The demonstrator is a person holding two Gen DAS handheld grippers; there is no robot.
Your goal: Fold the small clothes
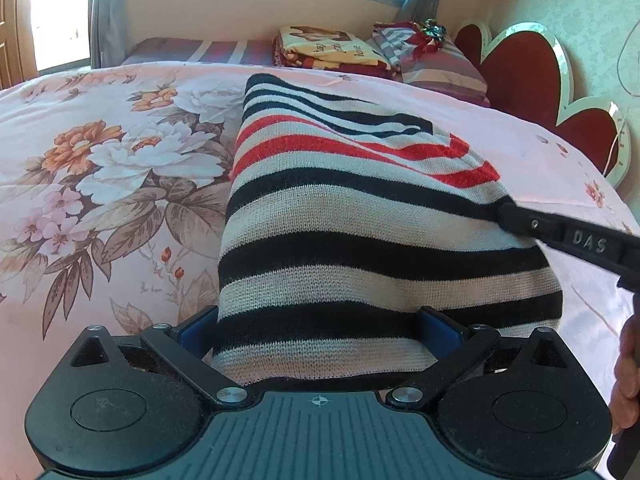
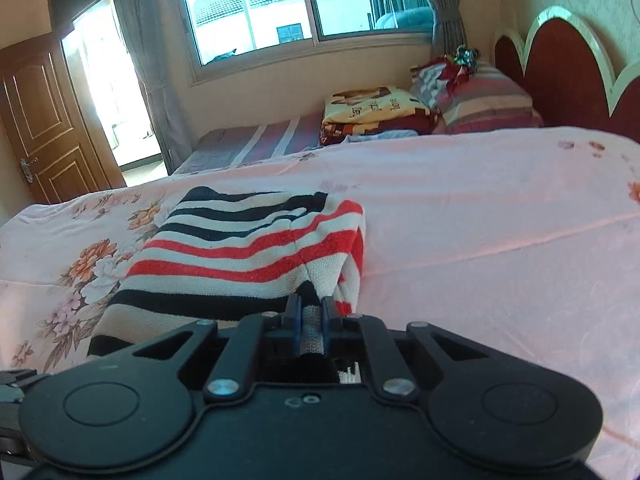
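Note:
A striped knit sweater (image 1: pixel 360 208), black, white and red, lies on the pink floral bedspread (image 1: pixel 100 160). Its near hem drapes over my left gripper (image 1: pixel 316 332), whose blue fingers (image 1: pixel 192 330) stand wide apart with the cloth lying between them. My right gripper (image 2: pixel 310 320) is shut on the sweater's right edge (image 2: pixel 312 332); the cloth shows pinched between its blue pads. The right gripper's black finger also shows in the left wrist view (image 1: pixel 520 220), at the sweater's right side. The sweater (image 2: pixel 248 256) stretches away to the left in the right wrist view.
Folded clothes (image 1: pixel 328 50) and striped pillows (image 1: pixel 436 60) lie at the far side of the bed. A red scalloped headboard (image 1: pixel 528 80) stands at the right. A window (image 2: pixel 280 4), curtains and a brown door (image 2: pixel 44 128) are behind. The pink bedspread (image 2: pixel 500 200) spreads to the right.

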